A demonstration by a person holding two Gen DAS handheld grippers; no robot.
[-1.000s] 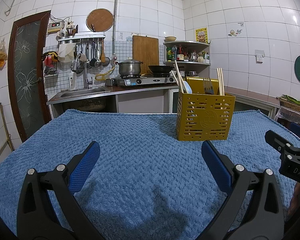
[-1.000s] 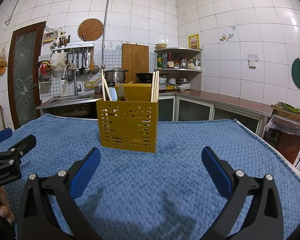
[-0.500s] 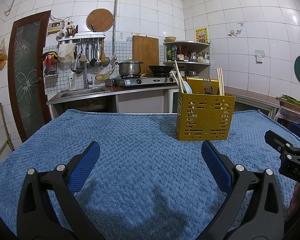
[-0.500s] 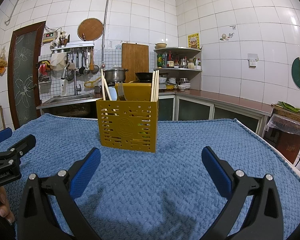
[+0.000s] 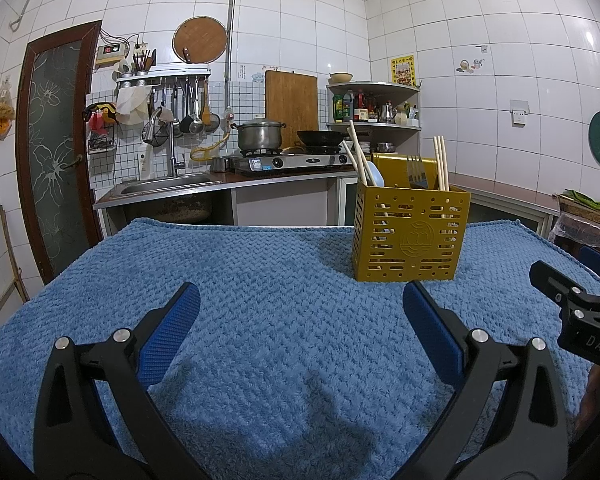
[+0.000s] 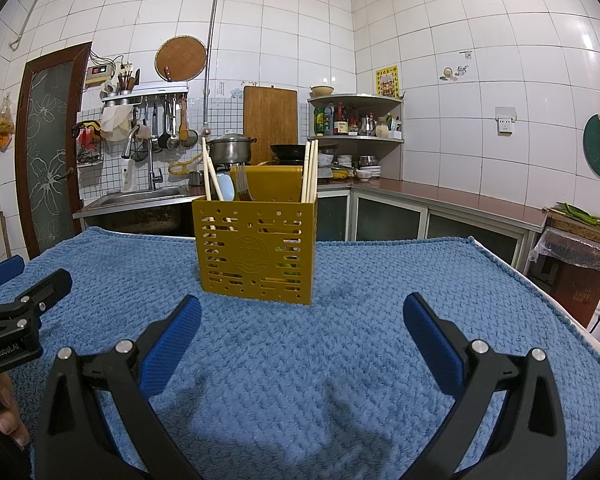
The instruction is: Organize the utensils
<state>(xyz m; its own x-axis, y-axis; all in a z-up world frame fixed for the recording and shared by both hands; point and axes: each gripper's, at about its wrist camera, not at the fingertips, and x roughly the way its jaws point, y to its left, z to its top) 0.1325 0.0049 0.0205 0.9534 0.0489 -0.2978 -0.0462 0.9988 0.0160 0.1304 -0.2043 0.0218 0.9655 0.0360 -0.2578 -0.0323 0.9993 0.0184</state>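
A yellow slotted utensil holder (image 5: 410,236) stands upright on the blue towel (image 5: 260,280), right of centre in the left wrist view and centred in the right wrist view (image 6: 256,254). It holds chopsticks (image 6: 310,170), a fork (image 6: 242,186) and a pale blue spoon (image 6: 225,188). My left gripper (image 5: 300,332) is open and empty, low over the towel, short of the holder. My right gripper (image 6: 302,332) is open and empty, facing the holder. Each gripper shows at the edge of the other's view.
The towel-covered table ends at its right edge (image 6: 540,284). Behind it stand a sink counter (image 5: 168,188), a stove with a pot (image 5: 260,136) and wok, and corner shelves (image 6: 356,120). A door (image 5: 56,144) is at the left.
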